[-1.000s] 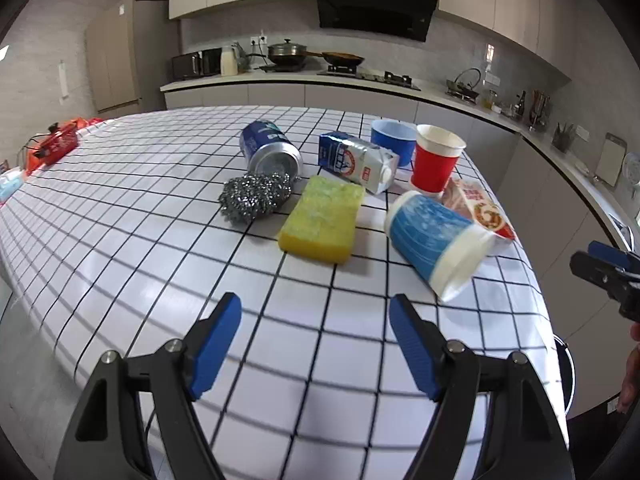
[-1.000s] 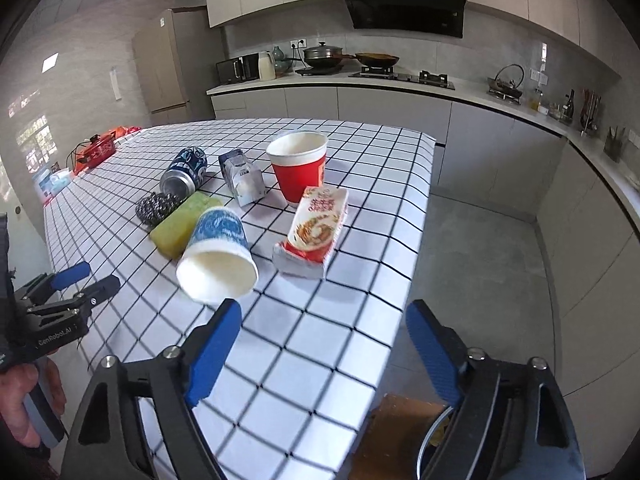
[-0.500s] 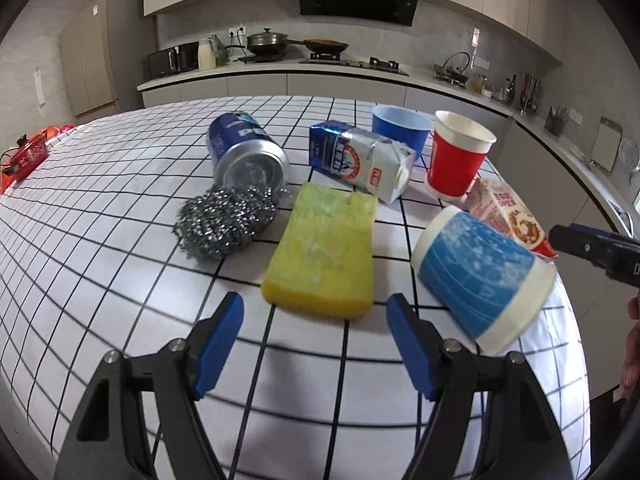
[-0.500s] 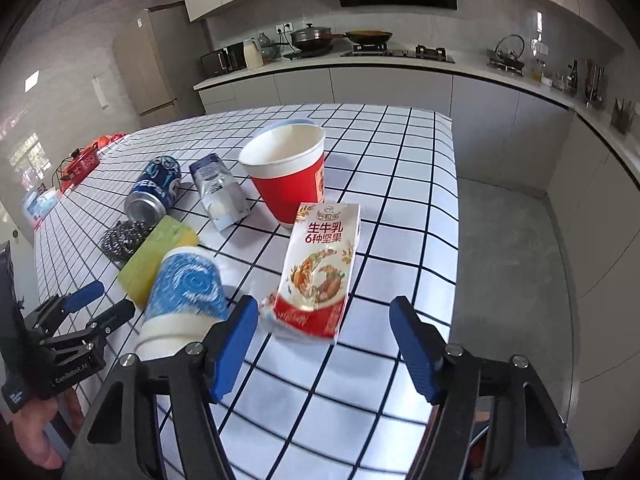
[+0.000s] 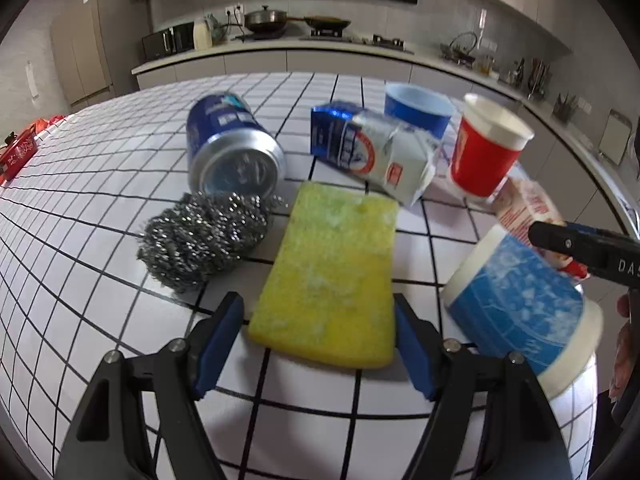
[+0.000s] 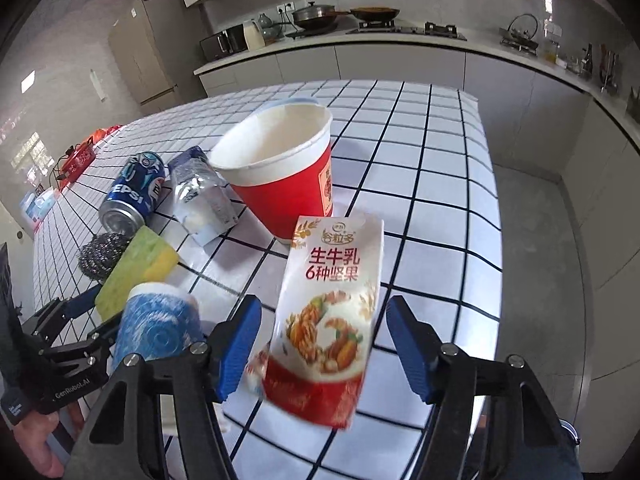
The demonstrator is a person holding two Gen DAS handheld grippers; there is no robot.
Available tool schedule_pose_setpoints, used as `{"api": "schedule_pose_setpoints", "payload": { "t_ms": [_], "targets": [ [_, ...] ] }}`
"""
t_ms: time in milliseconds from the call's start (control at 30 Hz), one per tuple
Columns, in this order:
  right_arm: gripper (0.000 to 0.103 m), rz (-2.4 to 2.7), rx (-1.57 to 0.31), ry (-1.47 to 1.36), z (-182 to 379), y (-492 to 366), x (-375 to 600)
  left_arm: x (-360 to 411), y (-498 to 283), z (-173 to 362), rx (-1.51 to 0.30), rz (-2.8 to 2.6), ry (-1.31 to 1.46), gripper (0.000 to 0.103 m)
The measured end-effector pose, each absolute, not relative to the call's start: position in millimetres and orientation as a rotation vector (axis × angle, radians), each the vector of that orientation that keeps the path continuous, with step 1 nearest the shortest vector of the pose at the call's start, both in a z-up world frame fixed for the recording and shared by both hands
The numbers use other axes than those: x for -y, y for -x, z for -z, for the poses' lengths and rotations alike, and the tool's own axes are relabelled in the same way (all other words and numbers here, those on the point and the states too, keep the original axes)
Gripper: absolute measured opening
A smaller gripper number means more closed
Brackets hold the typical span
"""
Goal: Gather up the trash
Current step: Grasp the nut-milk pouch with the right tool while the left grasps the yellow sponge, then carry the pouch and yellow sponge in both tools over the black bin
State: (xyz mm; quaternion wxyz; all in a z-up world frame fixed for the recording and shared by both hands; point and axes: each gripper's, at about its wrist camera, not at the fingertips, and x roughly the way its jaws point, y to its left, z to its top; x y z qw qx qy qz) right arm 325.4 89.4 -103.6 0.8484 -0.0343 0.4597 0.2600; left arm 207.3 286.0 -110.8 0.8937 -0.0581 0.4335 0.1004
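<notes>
A yellow sponge (image 5: 328, 276) lies flat on the checked table (image 5: 100, 184). My left gripper (image 5: 316, 340) is open and straddles the sponge's near end, its blue pads just beside the edges. A red and white drink carton (image 6: 332, 320) lies near the table's right edge. My right gripper (image 6: 324, 344) has that carton between its jaws, which are closing, with a small gap still visible on each side. A blue and white paper cup (image 5: 520, 308) lies on its side between sponge and carton.
Behind the sponge are a steel scourer (image 5: 204, 240), a tipped blue can (image 5: 232, 148), a blue and white carton (image 5: 372, 156), a blue bowl (image 5: 416, 108) and an upright red cup (image 5: 484, 156). The table edge (image 6: 486, 200) drops to the floor on the right.
Both grippers have come forward and down over the table. The left now flanks the sponge; the right now flanks the red and white carton and its jaws have narrowed.
</notes>
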Motion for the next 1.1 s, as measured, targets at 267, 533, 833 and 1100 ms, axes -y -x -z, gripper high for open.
{"api": "schedule_pose_setpoints", "payload": {
  "t_ms": [267, 533, 833, 1100],
  "targets": [
    [0.05, -0.551, -0.986, 0.084, 112, -329, -94, -272, -207, 108, -0.879, -0.193, 0.086, 0.049],
    [0.05, -0.561, -0.932, 0.092, 93, -311, -86, -268, -190, 91, -0.814, -0.195, 0.102, 0.047],
    [0.05, -0.584, -0.866, 0.076, 56, -280, -61, -258, -164, 66, -0.765, -0.204, 0.11, 0.047],
    [0.05, -0.583, -0.829, 0.07, 35, -246, -18, -225, -145, 46, -0.72, -0.191, 0.13, 0.047]
  ]
}}
